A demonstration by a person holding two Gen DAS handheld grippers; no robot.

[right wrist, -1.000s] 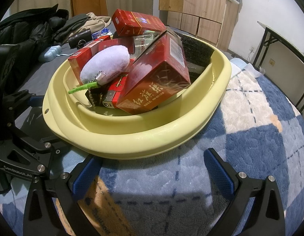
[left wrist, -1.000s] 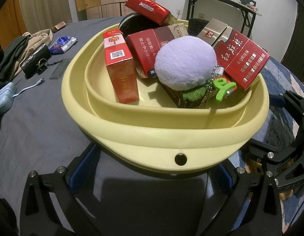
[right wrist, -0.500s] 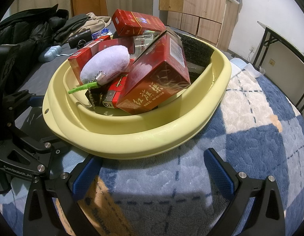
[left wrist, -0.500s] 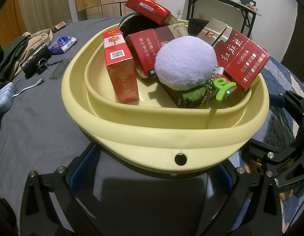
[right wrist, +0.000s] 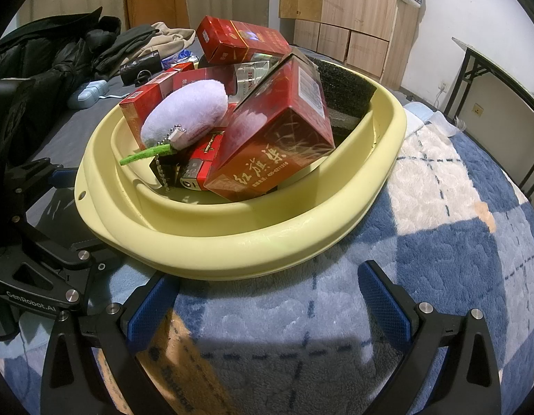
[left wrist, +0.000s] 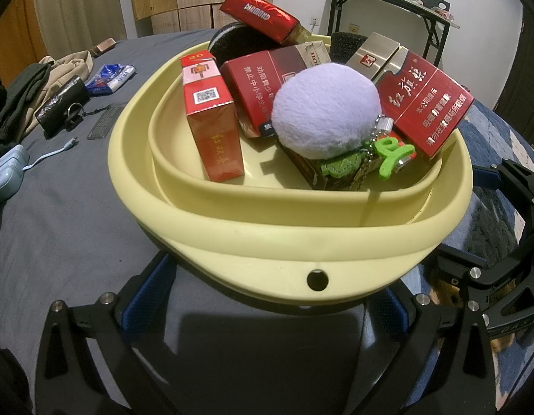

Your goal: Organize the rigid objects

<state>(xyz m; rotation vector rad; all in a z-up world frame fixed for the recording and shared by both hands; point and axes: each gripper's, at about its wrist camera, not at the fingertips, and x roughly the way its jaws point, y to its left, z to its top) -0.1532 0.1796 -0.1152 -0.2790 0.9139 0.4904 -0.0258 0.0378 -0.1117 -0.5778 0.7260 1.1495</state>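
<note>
A pale yellow basin (left wrist: 267,242) (right wrist: 232,249) sits on the bed, filled with several red cigarette boxes (left wrist: 215,124) (right wrist: 277,138), a lilac plush keychain (left wrist: 322,110) (right wrist: 187,114) with a green tag, a lighter (right wrist: 194,173) and black foam (right wrist: 339,83). My left gripper (left wrist: 267,297) is open and empty, its fingers just under the basin's near rim. My right gripper (right wrist: 267,297) is open and empty at the basin's other side, also seen in the left wrist view (left wrist: 491,259).
Grey sheet on the left holds a black pouch (left wrist: 59,103), a blue packet (left wrist: 109,76), a cable and clothes (right wrist: 59,52). A blue-and-white fleece blanket (right wrist: 440,224) lies under the right gripper. A cardboard piece (right wrist: 177,356) lies near it. A folding table (left wrist: 388,10) stands behind.
</note>
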